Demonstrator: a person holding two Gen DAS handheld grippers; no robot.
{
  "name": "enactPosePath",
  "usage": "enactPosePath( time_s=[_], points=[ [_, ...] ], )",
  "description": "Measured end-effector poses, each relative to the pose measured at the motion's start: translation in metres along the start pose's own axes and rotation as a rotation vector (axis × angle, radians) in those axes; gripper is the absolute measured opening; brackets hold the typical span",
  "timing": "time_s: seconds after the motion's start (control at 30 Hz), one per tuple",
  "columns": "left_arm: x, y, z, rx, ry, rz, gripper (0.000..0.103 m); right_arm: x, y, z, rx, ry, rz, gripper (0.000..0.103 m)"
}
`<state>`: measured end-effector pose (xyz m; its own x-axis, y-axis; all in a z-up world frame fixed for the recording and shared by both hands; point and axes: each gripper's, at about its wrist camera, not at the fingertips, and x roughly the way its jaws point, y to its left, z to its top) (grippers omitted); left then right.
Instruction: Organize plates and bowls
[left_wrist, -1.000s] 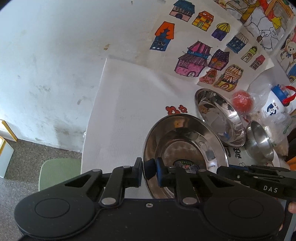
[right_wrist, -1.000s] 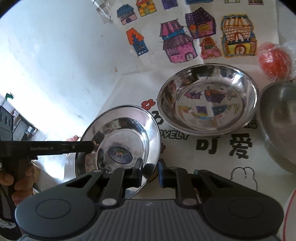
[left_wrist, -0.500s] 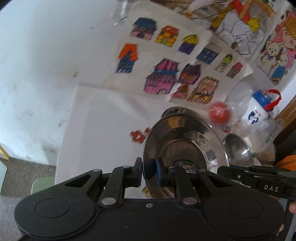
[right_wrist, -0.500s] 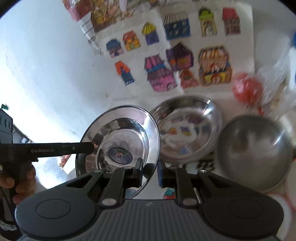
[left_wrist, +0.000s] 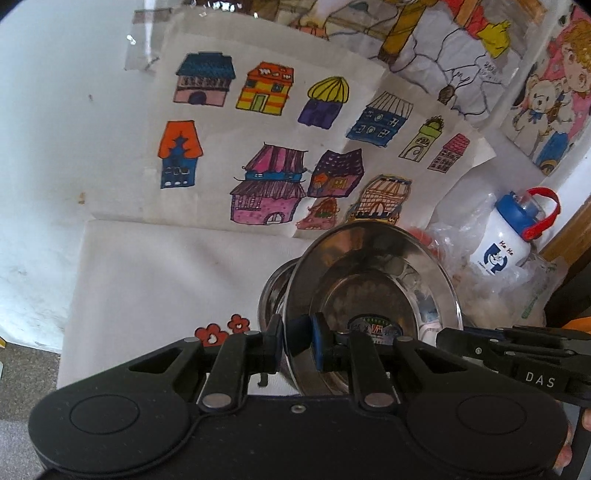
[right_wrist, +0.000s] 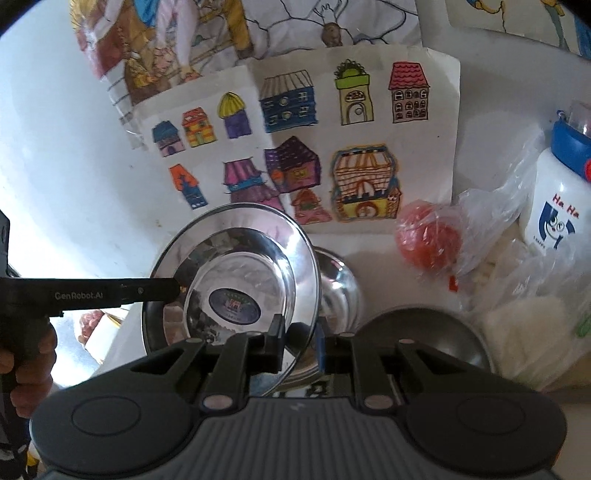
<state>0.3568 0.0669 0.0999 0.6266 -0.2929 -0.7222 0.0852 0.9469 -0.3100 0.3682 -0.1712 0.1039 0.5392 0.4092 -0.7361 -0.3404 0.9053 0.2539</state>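
Observation:
A shiny steel plate (left_wrist: 373, 295) with a round sticker in its middle hangs tilted above the table, held by both grippers. My left gripper (left_wrist: 297, 341) is shut on its left rim. My right gripper (right_wrist: 301, 343) is shut on the right rim of the same plate (right_wrist: 236, 266). Partly hidden behind the held plate, a second deep steel plate (left_wrist: 273, 295) lies on the white cloth, also visible in the right wrist view (right_wrist: 340, 284). A dull steel bowl (right_wrist: 424, 339) sits to the right of it. The left gripper (right_wrist: 177, 290) reaches in from the left edge.
A red ball in plastic (right_wrist: 428, 240), crumpled clear bags (right_wrist: 498, 221) and a white bottle with a blue lid (left_wrist: 513, 236) crowd the right end of the table. Children's drawings (left_wrist: 277, 166) cover the wall behind. The white tablecloth (left_wrist: 166, 295) stretches left to the table edge.
Both grippers have risen and carried the plate towards the wall and to the right, so that it now hangs in front of the second plate. Both grips have held.

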Motion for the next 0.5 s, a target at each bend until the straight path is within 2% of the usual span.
enactPosePath(
  time_s=[0.5],
  points=[
    [0.053,0.011,0.012,-0.016,0.092,0.042,0.018,0.055,-0.020,0.013,0.009,0.122,0.009,0.020]
  ],
)
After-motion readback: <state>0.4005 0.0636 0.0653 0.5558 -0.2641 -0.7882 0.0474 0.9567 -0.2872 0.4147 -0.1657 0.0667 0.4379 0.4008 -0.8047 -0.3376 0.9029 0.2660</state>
